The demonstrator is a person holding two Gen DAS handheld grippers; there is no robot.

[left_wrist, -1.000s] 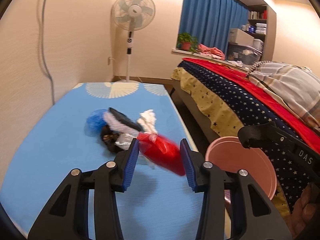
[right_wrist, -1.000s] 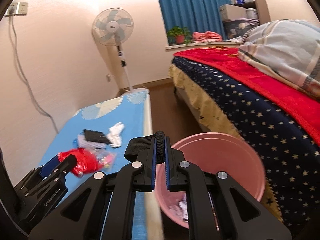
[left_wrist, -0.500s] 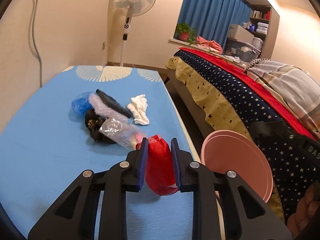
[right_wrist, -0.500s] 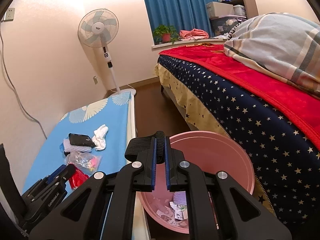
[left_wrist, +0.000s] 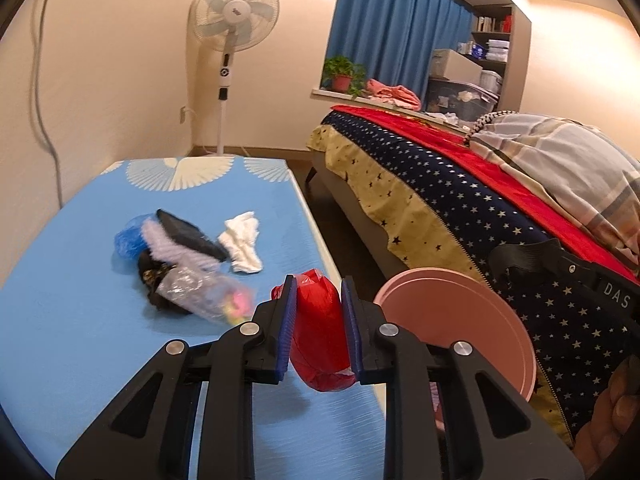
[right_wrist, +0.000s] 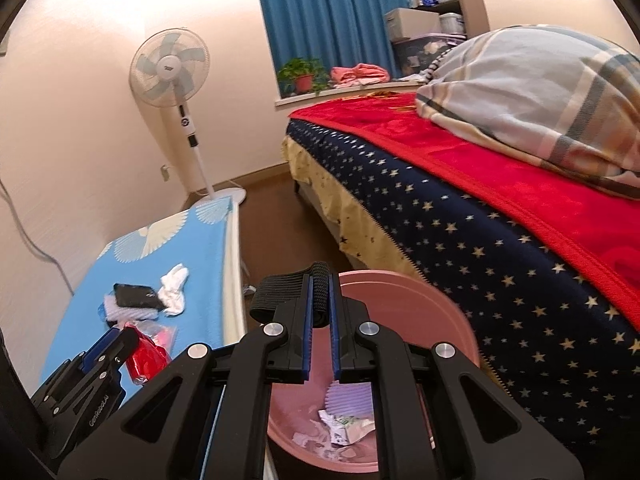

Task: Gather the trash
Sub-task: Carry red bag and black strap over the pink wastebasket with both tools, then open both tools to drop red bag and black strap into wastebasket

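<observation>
Since a second ago the left claw (left_wrist: 318, 322) has gone from spread wide around the red bag (left_wrist: 320, 334) to clamped on it and lifted it off the table (left_wrist: 72, 308); bag now hangs between the pads, near the table's right edge, beside the pink bin (left_wrist: 460, 320).

Right claw (right_wrist: 319, 344) is nearly shut, narrow gap only, pinching a black strap (right_wrist: 294, 286) and carrying the bin; bin (right_wrist: 400, 300) sits low between table and bed (right_wrist: 500, 248), paper scraps already in the bottom.

Handling, my read:
- Red bag looks like thin crinkled plastic film, light, soft, squashes under the pads. Slippery-ish, so grip the bunched middle as now, not a loose corner.
- No breakage risk visible. Main risk is film sliding out or snagging on a pad at release.
- Opening the claw fully over the bin mouth should drop it clean.

Left on the table, well apart from the claw:
- clear plastic wrapper (left_wrist: 200, 292) with something pink inside: light, crackly, take it at the crumpled bulk.
- white tissue wad (left_wrist: 242, 242): soft, pinch anywhere.
- black flat item (left_wrist: 190, 234) on a pale fuzzy thing (left_wrist: 168, 246), blue bag (left_wrist: 130, 240) behind: can't tell what these are or whether trash.
</observation>
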